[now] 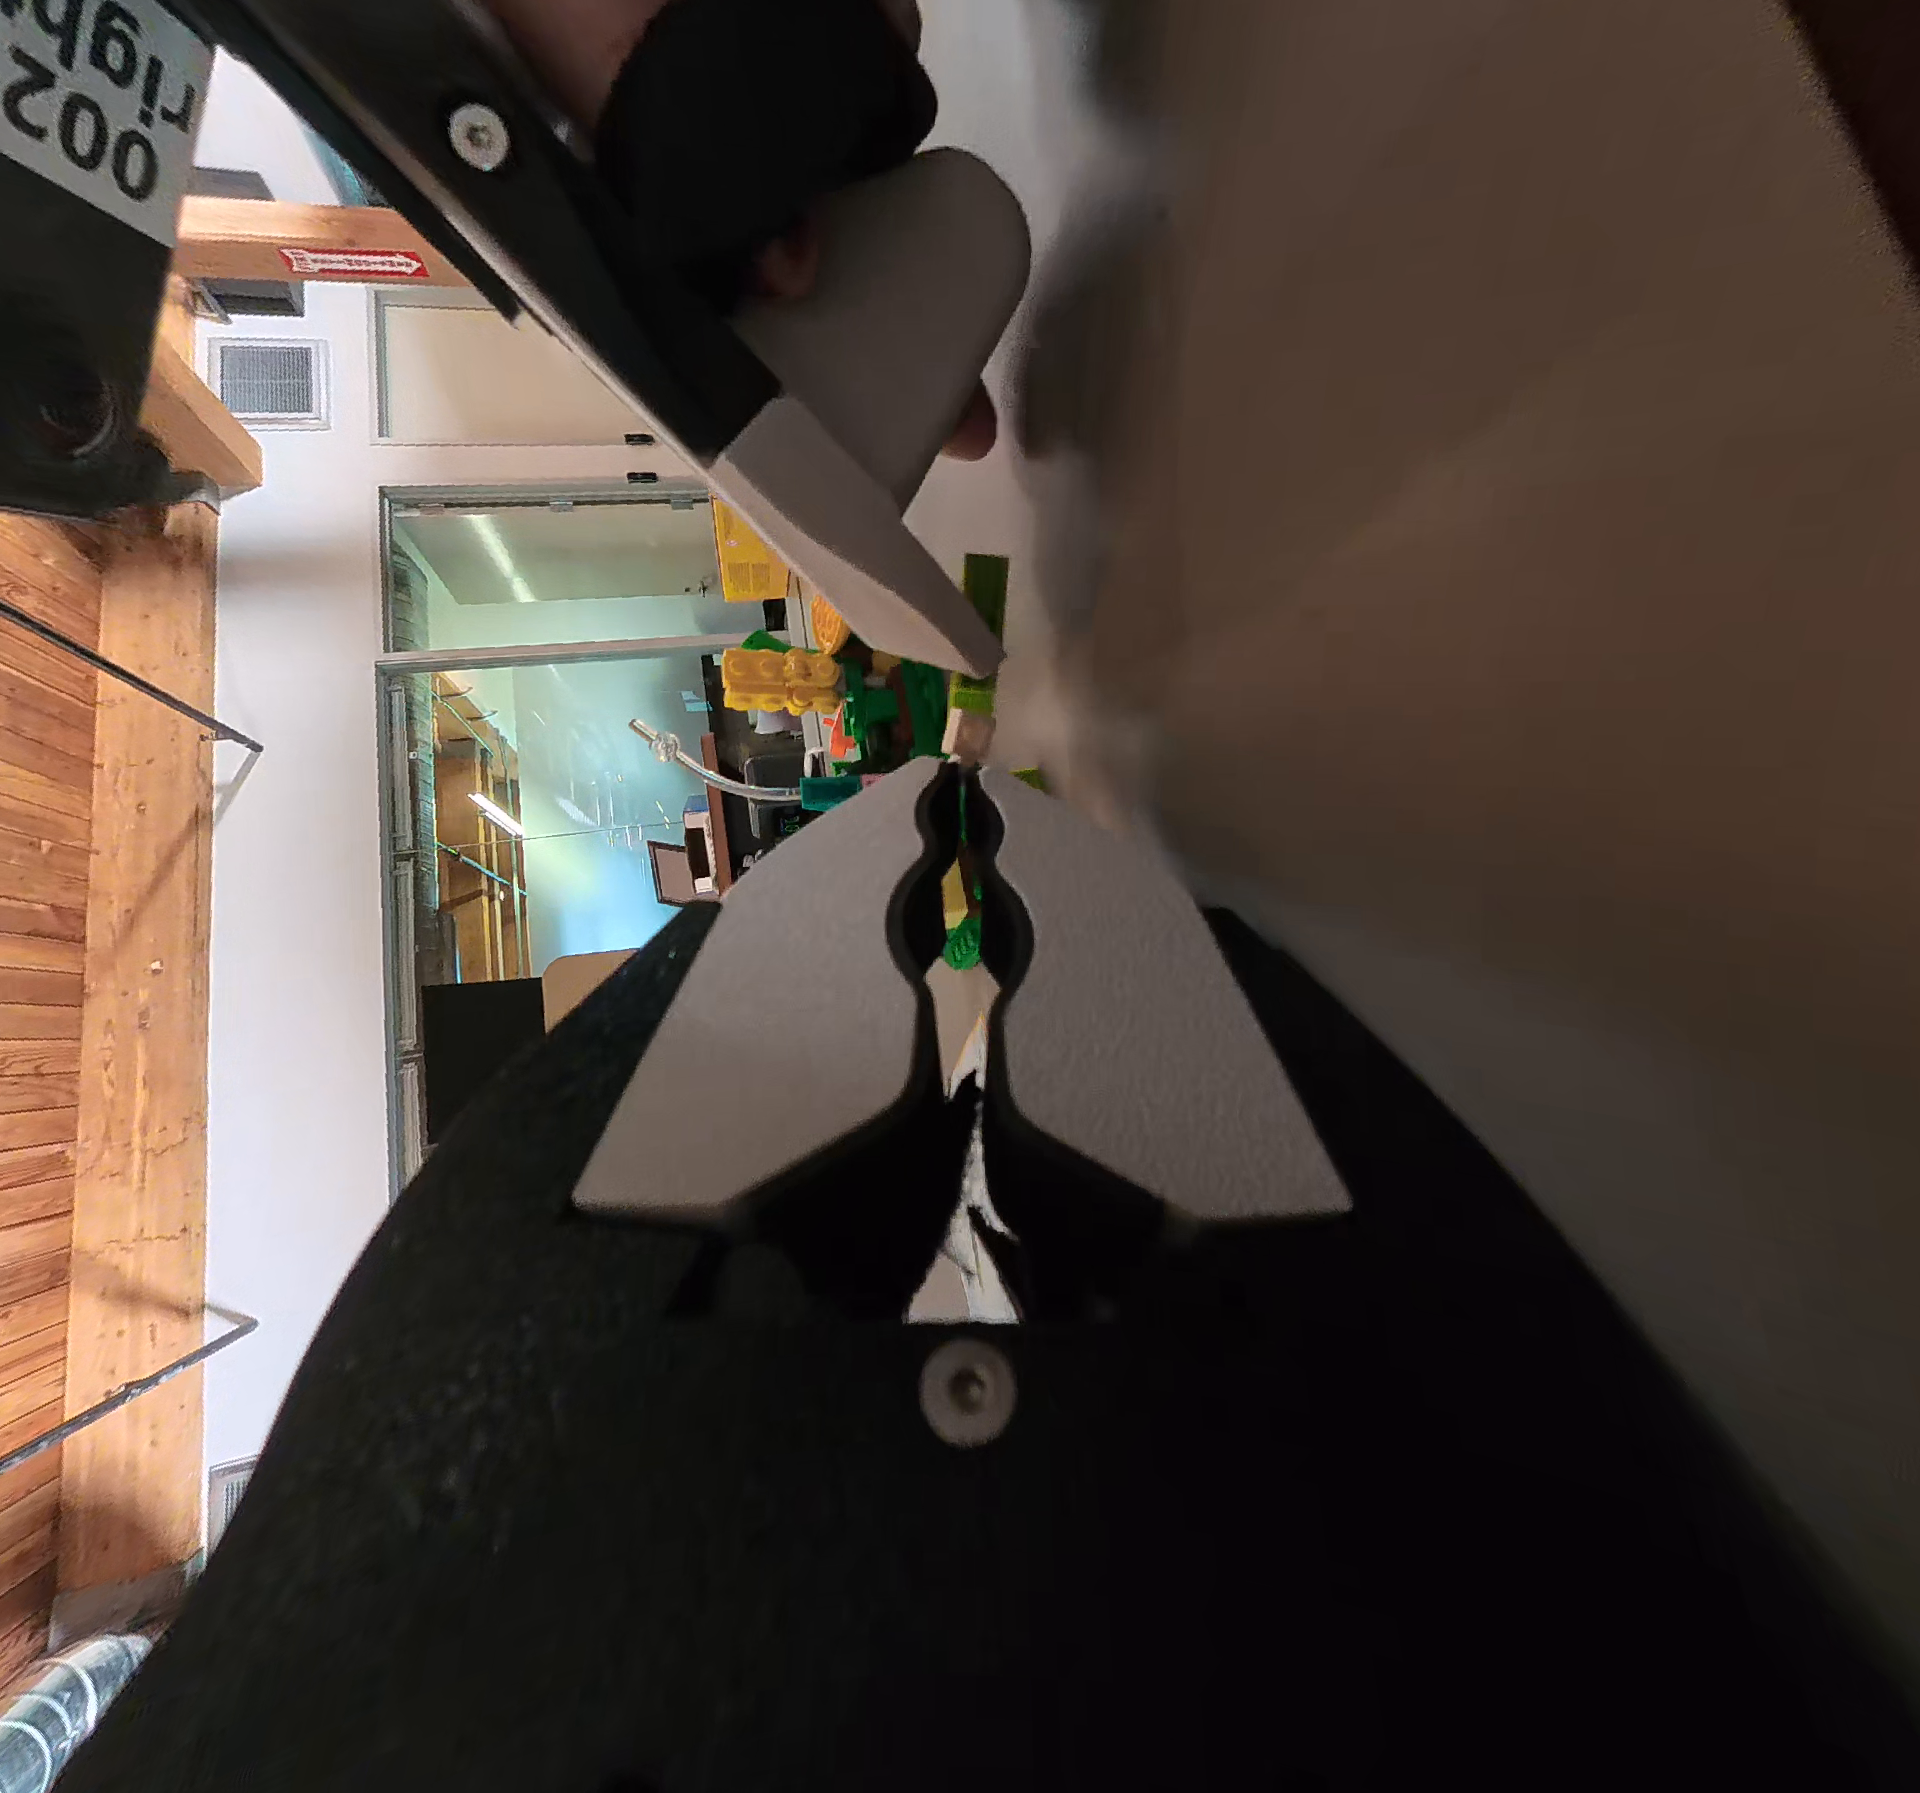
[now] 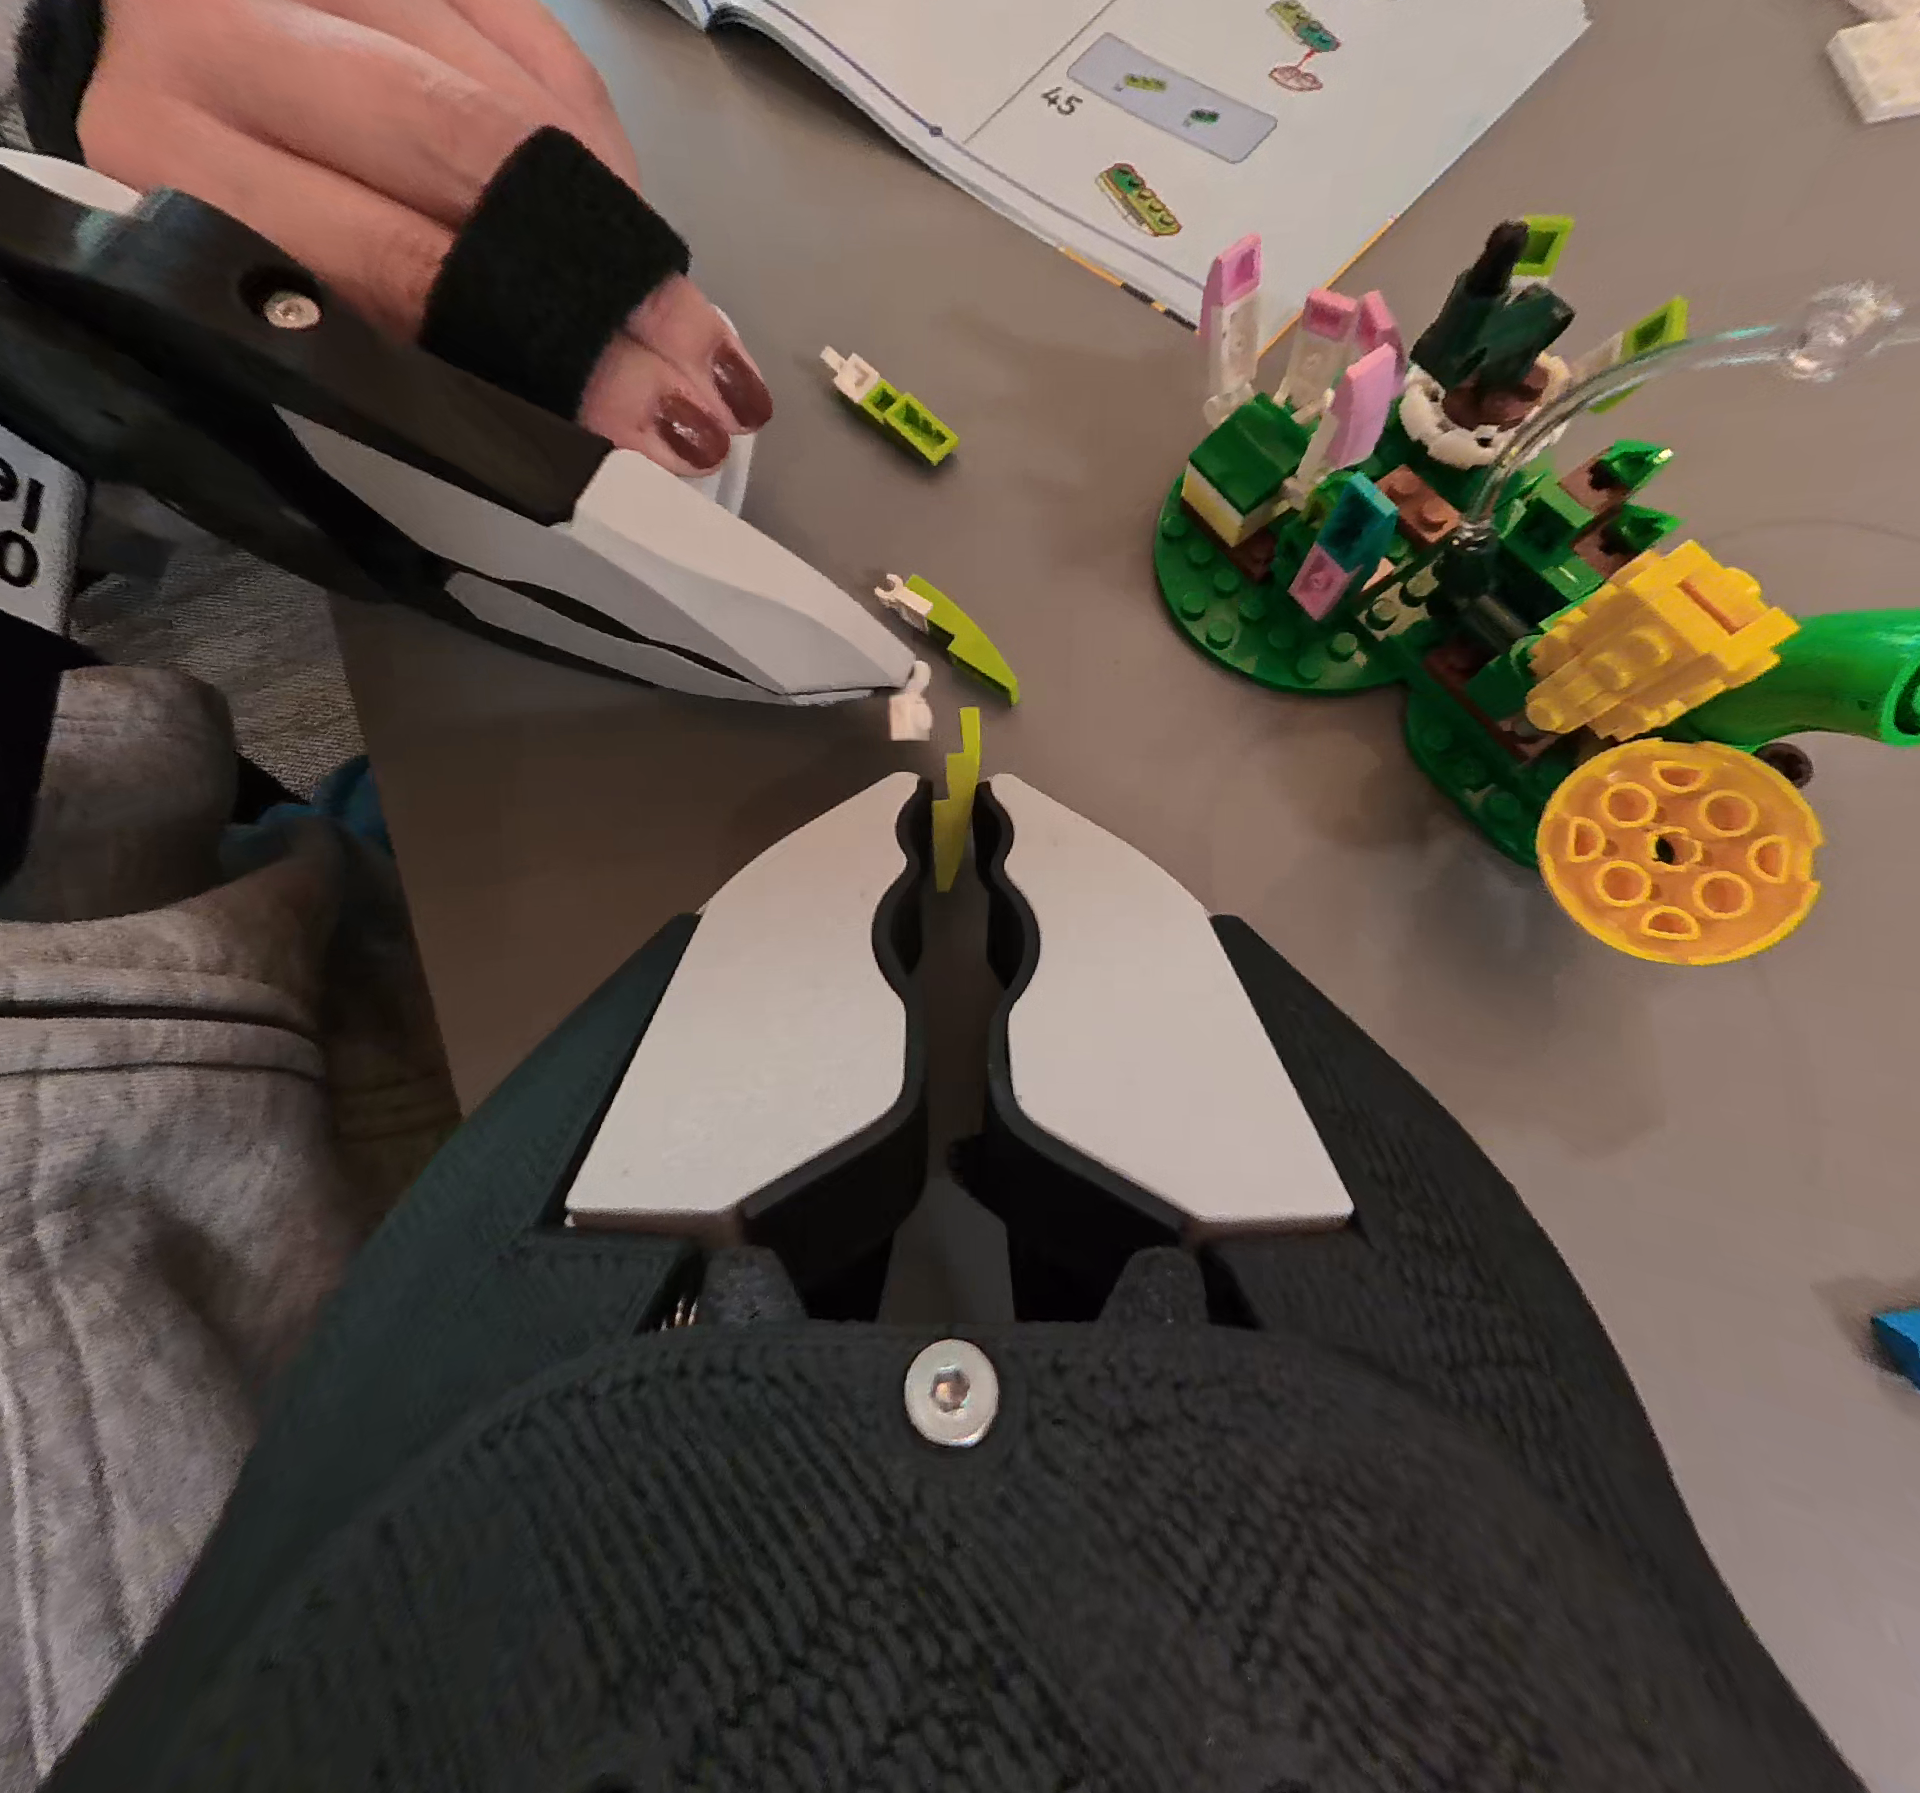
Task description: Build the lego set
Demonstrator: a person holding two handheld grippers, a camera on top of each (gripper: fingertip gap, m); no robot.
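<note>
Right gripper (image 2: 954, 787) was closed on a thin lime leaf piece (image 2: 958, 798), held edge-on. Left gripper (image 2: 902, 689) was pinching a tiny white clip (image 2: 911, 713) just beside it, above the counter (image 2: 1351, 1068). Both pieces looked light, rigid and slippery (grip flat faces, not tips).

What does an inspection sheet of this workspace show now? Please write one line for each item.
Surface: grey table, matte.
Job's things: lime leaf piece upright in the right gripper; small white clip piece at the left gripper tip; finished leaf with clip and lime plate assembly lying nearby; flower model at the right; open instruction booklet.
Clutter: white pieces, blue piece.
Grippers: right shut on the leaf; left shut on the clip.
Cables: nothing seen.
Surroundings: wooden shelving, glass partition.
</note>
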